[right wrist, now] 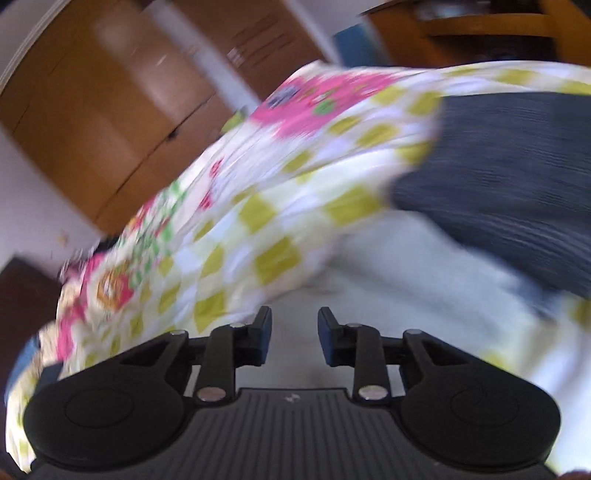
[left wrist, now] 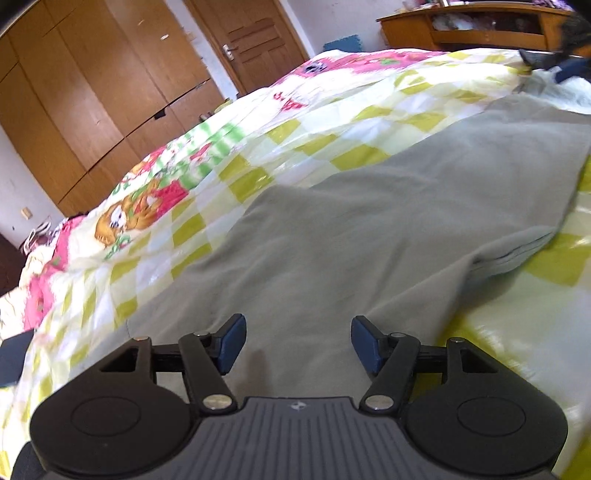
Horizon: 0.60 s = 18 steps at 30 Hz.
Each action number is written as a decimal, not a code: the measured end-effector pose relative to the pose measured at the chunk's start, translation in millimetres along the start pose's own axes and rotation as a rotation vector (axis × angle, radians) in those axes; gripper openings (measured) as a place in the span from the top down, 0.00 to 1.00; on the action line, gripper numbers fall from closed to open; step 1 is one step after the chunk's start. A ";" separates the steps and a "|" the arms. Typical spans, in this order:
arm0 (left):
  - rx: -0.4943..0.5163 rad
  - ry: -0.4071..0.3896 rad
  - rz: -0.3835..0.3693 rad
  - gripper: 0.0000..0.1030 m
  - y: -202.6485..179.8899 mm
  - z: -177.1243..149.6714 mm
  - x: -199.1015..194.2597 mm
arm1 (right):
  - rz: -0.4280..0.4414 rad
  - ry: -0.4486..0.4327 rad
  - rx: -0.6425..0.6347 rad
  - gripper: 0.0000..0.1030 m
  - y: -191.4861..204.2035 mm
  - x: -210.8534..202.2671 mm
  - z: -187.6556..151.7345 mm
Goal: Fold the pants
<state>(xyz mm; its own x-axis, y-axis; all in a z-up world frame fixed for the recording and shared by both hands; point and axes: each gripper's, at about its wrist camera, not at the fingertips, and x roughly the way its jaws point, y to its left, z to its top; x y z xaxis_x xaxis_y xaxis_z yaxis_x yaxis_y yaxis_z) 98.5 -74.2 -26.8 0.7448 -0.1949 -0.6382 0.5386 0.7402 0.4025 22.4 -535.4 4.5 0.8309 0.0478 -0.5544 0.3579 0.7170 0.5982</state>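
Pants (left wrist: 369, 221), grey-green and soft, lie spread on the bed (left wrist: 258, 158), running from under the left gripper (left wrist: 298, 341) toward the far right corner of the bed. Along their right side two layers of cloth sit one on the other, so they look to have been doubled lengthwise, leg on leg. The shorter folds across the length seem not yet made, since the cloth lies long and flat.

Left gripper hangs just above the near end of the pants, jaws spread wide with nothing between them. Right gripper (right wrist: 294, 334) is likewise released and empty. Its view is badly blurred, so I can only guess that the pale cloth (right wrist: 406, 280) below it and the dark ribbed fabric (right wrist: 517, 184) beyond are other laundry, not the pants.

A checked yellow-and-white bedspread with pink cartoon prints covers the bed and is somewhat rumpled. Beyond the left edge stands a wooden wardrobe (left wrist: 92, 92), with a wooden door (left wrist: 255, 40) next to it. A wooden shelf (left wrist: 472, 26) stands past the far end of the bed.
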 end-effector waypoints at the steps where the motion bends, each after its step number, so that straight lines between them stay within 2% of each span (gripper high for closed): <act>1: 0.018 -0.011 -0.005 0.26 -5.6 2.8 -3.0 | -0.031 -0.016 0.029 0.70 -15.0 -14.8 -4.1; 4: 0.082 -0.041 -0.022 0.26 -25.8 12.3 -10.5 | -0.084 -0.012 0.109 0.66 -50.9 -28.0 -19.4; 7: 0.113 -0.051 -0.045 0.26 -42.3 22.2 -12.4 | -0.028 -0.015 0.234 0.67 -78.0 -13.7 -25.4; 13: 0.154 -0.076 -0.058 0.26 -60.4 41.9 -22.2 | 0.050 -0.096 0.298 0.67 -89.7 20.9 -11.2; 18: 0.191 -0.079 -0.066 0.26 -70.7 48.5 -23.0 | 0.051 -0.107 0.298 0.67 -92.3 22.1 -7.4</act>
<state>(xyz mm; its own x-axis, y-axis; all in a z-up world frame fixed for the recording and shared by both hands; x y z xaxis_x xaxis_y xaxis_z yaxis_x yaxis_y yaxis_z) 62.4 -153.2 -8.8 0.7296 -0.2943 -0.6174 0.6468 0.5901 0.4831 4.5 -595.4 -67.3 0.8852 -0.0064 -0.4651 0.4109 0.4796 0.7754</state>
